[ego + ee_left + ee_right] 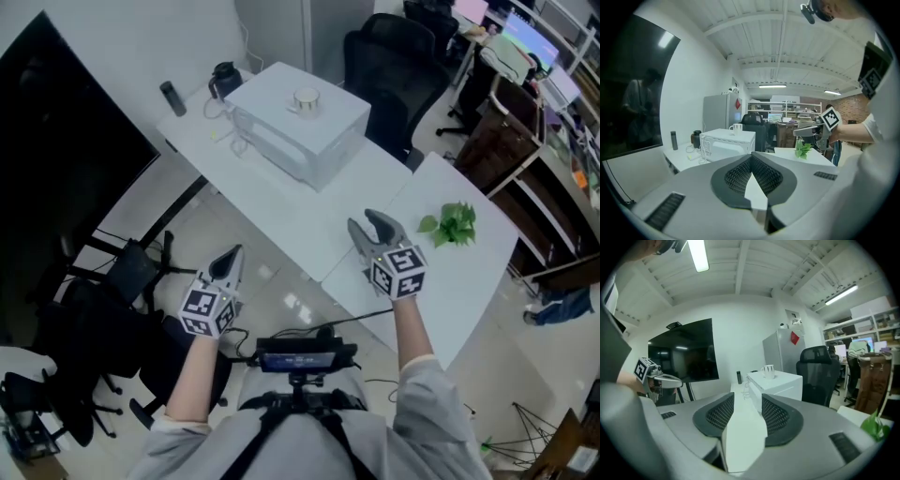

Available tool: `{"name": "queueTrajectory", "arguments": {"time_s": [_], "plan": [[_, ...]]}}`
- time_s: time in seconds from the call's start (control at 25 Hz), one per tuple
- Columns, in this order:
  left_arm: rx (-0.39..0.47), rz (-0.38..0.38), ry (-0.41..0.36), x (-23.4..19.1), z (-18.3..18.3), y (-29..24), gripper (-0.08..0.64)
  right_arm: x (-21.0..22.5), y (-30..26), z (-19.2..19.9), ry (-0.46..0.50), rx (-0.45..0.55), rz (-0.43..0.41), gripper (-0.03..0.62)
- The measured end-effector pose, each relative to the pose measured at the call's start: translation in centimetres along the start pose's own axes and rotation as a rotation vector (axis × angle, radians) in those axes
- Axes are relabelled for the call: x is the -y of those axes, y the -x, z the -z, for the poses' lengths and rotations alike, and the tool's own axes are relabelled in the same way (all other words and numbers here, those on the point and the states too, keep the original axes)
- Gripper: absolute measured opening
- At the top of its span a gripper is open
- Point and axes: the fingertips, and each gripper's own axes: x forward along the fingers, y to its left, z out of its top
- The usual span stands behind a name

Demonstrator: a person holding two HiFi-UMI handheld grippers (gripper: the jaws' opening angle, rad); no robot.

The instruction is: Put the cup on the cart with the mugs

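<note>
A white cup (306, 99) stands on top of a white microwave (309, 141) on the far table. It also shows in the left gripper view as the cup (736, 127) and in the right gripper view as the cup (768, 371). My left gripper (234, 255) hangs over the floor in front of the table, its jaws shut on nothing (751, 158). My right gripper (368, 223) is held over the near table's edge, well short of the cup. Its jaws stand apart with nothing between them (747, 397).
A small green plant (452, 223) sits on the near table to the right. A dark bottle (172, 97) and a black jug (223, 80) stand at the far table's left end. A large black screen (56, 159) is at left, office chairs (389, 56) behind.
</note>
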Motion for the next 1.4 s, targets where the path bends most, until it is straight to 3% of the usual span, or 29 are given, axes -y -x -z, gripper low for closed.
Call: {"name": "queueTrajectory", "arguments": {"time_s": [0.32, 0.52, 0.72, 0.96, 1.4], "plan": [[-0.007, 0.011, -0.046, -0.1, -2.9, -5.0, 0.0, 4.6, -6.0, -3.9, 0.146, -0.088, -0.095, 0.268], [-0.005, 0.065, -0.063, -1.7, -3.8, -9.0, 0.0, 6.6, -11.2, -5.5, 0.211, -0.155, -0.123, 0.311], [-0.002, 0.128, -0.078, -3.9, -5.5, -13.1, 0.0, 8.1, -16.9, -7.6, 0.285, -0.263, -0.165, 0.411], [0.001, 0.16, -0.075, -6.8, -6.7, -17.3, 0.0, 11.4, -23.8, -10.8, 0.28, -0.318, -0.163, 0.425], [-0.026, 0.181, -0.06, -10.0, -6.6, -22.0, 0.0, 12.4, -32.6, -10.2, 0.282, -0.438, -0.256, 0.471]]}}
